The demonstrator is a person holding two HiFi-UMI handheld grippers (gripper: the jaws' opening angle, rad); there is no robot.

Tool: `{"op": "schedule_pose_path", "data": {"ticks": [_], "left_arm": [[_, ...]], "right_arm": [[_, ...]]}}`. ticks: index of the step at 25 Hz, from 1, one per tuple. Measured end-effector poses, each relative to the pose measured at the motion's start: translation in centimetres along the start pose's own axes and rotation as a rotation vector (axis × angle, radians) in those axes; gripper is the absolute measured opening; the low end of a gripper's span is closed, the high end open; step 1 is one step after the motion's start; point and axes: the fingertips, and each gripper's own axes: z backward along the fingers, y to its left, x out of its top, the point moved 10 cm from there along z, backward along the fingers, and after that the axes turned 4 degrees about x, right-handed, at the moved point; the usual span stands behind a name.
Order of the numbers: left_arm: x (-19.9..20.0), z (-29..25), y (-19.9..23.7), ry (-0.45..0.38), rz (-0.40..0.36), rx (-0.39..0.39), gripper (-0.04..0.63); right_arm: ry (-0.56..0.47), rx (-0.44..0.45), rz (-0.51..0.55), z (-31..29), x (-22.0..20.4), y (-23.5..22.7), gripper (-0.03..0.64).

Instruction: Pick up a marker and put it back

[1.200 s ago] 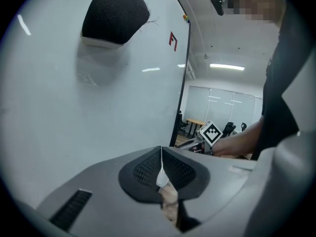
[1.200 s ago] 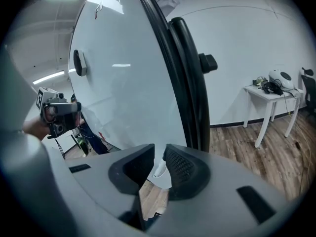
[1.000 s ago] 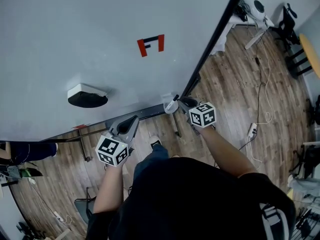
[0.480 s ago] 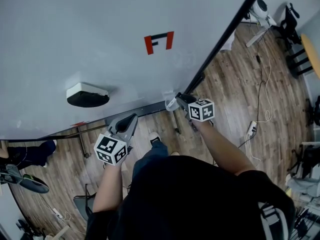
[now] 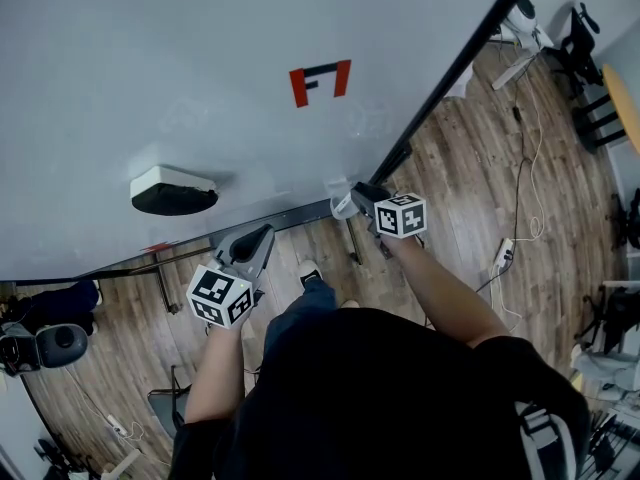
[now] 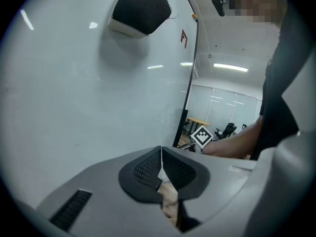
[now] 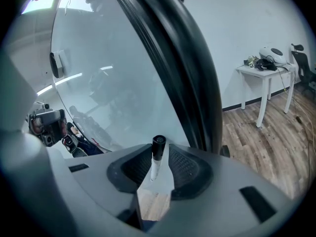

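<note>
A white marker with a black cap (image 7: 156,157) stands between the jaws of my right gripper (image 7: 162,151). It leans on the left pad, with a gap on its other side. The jaws are closing. In the head view the marker (image 5: 343,206) is at the ledge (image 5: 290,223) under the whiteboard (image 5: 200,58), by the board's black side frame (image 5: 450,78), with the right gripper (image 5: 358,197) just beside it. My left gripper (image 5: 262,240) hangs below the ledge further left. Its pads (image 6: 148,167) meet with nothing between them.
A black-and-white eraser (image 5: 172,190) clings to the board above the left gripper. A red mark (image 5: 320,83) is drawn higher up. Wooden floor (image 5: 470,188) lies to the right, with cables, a white desk (image 7: 264,75) and chairs.
A second ago the marker's black cap stuck out above the right gripper's jaws; now only its white body shows beside them. The left gripper has stayed in place.
</note>
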Motion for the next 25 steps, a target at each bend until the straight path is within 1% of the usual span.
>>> {"op": "schedule_pose_path", "data": {"ticks": [12, 25], "left_arm": [[-0.1, -0.1, -0.2, 0.004, -0.001, -0.003, 0.018], [0.4, 0.6, -2.2, -0.015, -0.02, -0.003, 0.018]], "right_arm": [[-0.001, -0.002, 0.019, 0.0, 0.1, 0.2, 0.074], [-0.066, -0.003, 0.079, 2.7, 1.4, 1.5, 0.065]]}}
